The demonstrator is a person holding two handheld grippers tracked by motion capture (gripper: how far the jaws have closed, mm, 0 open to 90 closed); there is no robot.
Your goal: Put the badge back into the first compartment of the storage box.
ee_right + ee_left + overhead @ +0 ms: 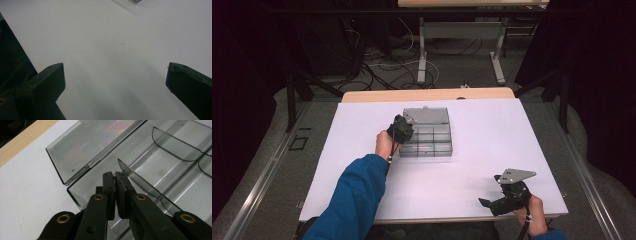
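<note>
The left gripper (115,175), its two black jaws pressed together, pinches a tiny silvery metal piece (114,172) at the very tips; the piece is too small to tell its shape or which way it points. The tips hang over the corner compartment of a clear smoky-grey plastic organiser box (75,196), just beside a curved, translucent grey divider (140,181) that runs away from the tips toward the box's middle. The compartments in sight look bare, apart from reflections on their floors. The box's hinged clear lid (82,147) lies thrown back flat on the white table covering (27,190), joined to the box along its far edge.

In the high view the left gripper (404,126), held by a hand at the end of a blue sleeve (354,195), sits at the box's left side, near the hinge line. The box (427,139) and its opened lid (427,116) lie toward the far middle of the white table covering (492,135), their combined length running away from the person, with ribs dividing the tray into a grid of cells.

The right gripper (486,202) rests well apart at the table's near right corner, its grey three-cornered plate (517,175) on top. In the right gripper view its jaws stand spread wide, nothing between them, over bare white surface (112,50).
</note>
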